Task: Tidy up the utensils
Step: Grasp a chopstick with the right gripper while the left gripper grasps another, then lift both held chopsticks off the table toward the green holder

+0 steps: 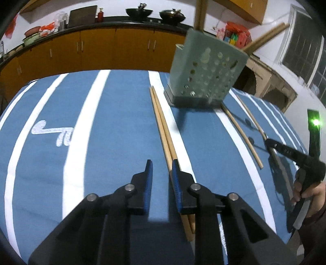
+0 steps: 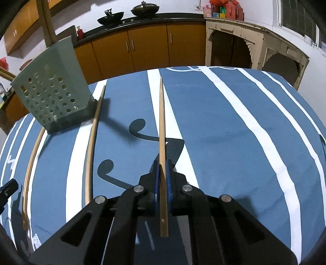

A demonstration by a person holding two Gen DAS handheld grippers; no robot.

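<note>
The only marking with characters stands on the black arm of the other handheld gripper [image 1: 285, 149] at the right edge of the left wrist view: a few small pale figures, too blurred to read with any certainty

The blue cloth with white stripes [image 1: 114, 126] over the table bears a white brush-like squiggle at the left of that view and dark curled flourishes in the middle of the right wrist view; these look like ornament, not legible letters

The bright packages [image 2: 224, 9] on the counter at the upper right of the right wrist view show colours only, with no readable words
</note>
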